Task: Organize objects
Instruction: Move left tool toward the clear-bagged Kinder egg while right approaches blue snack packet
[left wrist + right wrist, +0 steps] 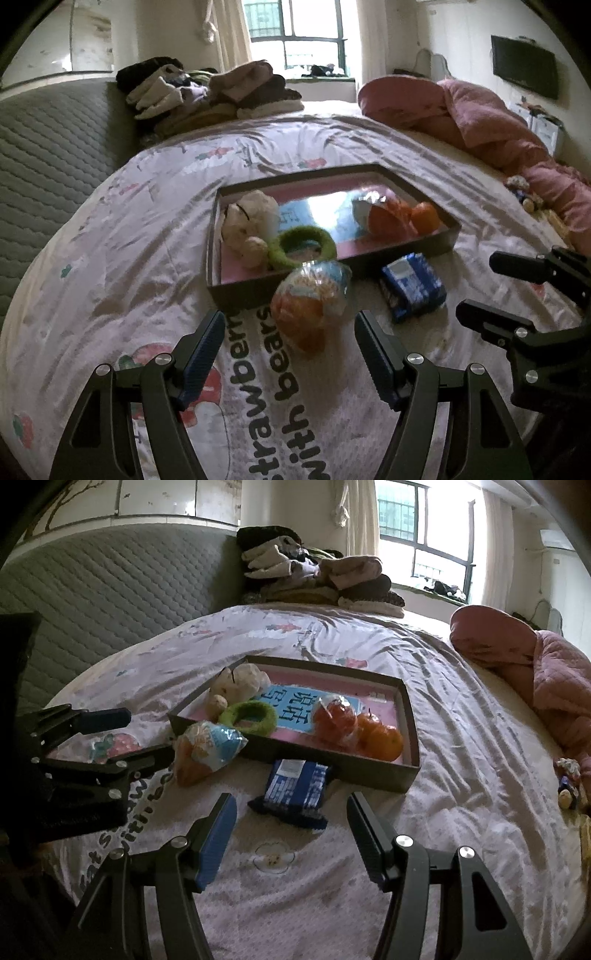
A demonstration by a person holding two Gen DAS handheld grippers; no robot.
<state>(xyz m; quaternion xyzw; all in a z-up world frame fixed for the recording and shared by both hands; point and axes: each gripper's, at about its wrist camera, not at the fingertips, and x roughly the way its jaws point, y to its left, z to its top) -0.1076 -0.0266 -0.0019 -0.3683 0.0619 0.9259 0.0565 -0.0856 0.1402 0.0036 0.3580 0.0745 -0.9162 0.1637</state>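
Bed surface: white printed quilt with strawberry-bear lettering, serving as the work area. Nearest, left gripper with jaws spread wide, holding nothing, lined up on the clear-wrapped orange snack bag, which lies on the quilt against the near wall of the tray; whether a finger touches it, cannot tell. Right gripper also wide open and empty, aimed at the blue foil snack packet, also on the quilt just outside the tray. Beyond: shallow dark cardboard tray with pink floor, already holding a cream plush toy, a green fuzzy ring, a wrapped orange fruit and two bare tangerines. Judgement: mostly done; two items left to load.
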